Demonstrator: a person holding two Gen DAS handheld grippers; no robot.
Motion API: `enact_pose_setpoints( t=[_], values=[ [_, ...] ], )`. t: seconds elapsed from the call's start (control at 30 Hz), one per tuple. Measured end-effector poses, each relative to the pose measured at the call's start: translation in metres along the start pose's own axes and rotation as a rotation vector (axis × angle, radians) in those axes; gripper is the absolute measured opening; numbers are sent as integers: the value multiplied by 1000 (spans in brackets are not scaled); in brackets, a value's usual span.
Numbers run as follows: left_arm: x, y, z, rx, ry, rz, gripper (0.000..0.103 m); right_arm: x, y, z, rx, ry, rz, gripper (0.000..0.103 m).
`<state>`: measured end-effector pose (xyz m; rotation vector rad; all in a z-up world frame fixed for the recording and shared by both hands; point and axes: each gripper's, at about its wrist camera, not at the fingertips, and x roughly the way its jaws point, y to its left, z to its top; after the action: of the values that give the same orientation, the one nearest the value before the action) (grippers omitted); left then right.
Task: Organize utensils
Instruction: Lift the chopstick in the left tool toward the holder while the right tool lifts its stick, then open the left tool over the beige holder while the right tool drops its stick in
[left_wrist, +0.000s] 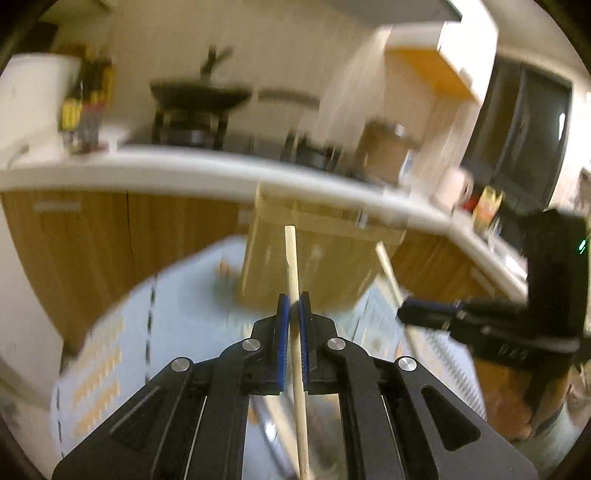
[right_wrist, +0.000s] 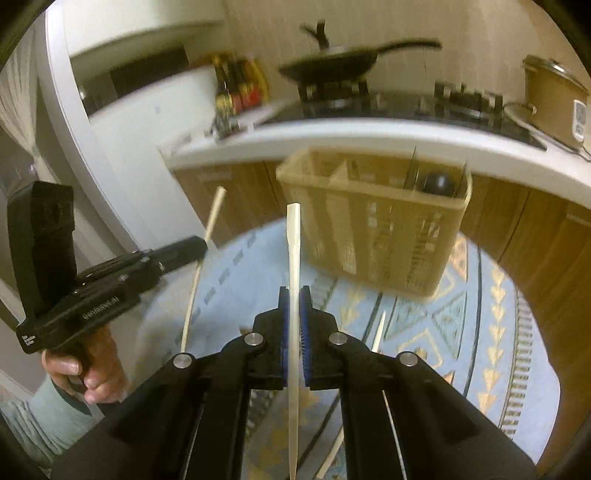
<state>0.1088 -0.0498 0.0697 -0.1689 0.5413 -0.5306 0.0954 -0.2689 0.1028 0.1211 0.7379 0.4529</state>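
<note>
**Two chopsticks lifted, basket not yet reached**

Nearest to me, my left gripper (left_wrist: 294, 306) is clamped narrow on a wooden chopstick (left_wrist: 295, 332); the blue pads (left_wrist: 282, 332) press it from both sides. Its long axis runs along the gripper's pointing line, the squared butt end sticking out forward and upward past the fingertips, the rest passing back under the gripper body. My right gripper (right_wrist: 294, 302) is likewise closed tight on a paler chopstick (right_wrist: 294, 295), held the same way: butt end ahead and up, thin end trailing down behind the pads.

Just below and right of the right gripper, at least one more loose stick (right_wrist: 378, 330) lies on the patterned blue cloth (right_wrist: 480, 332), so I judge picking up is not finished. A second pale sliver shows lower down, but I cannot tell whether it is a separate stick.

Ahead of both grippers, standing on the cloth, is the tan slotted utensil basket (right_wrist: 388, 236) with divided compartments. Some dark-handled utensils already stand in its right-hand compartment; the left one looks free, though blur hides the detail.

Beyond it are the white counter edge (right_wrist: 332, 136) and a stove with a black pan (right_wrist: 332, 62).

My reading: the task is underway, with both held sticks yet to go in, likely tipped upright first.
</note>
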Motion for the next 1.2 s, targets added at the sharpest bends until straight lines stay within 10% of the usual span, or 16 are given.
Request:
enact_pose_setpoints(
  t=[0.57,1.2],
  values=[
    [15,-58,112,85,-475,93,3,-32,-31,108,59,-478,-208,4],
    [87,-19,112,56,-556,210,3,48,-31,107,100,-691,-385,4]
  ],
)
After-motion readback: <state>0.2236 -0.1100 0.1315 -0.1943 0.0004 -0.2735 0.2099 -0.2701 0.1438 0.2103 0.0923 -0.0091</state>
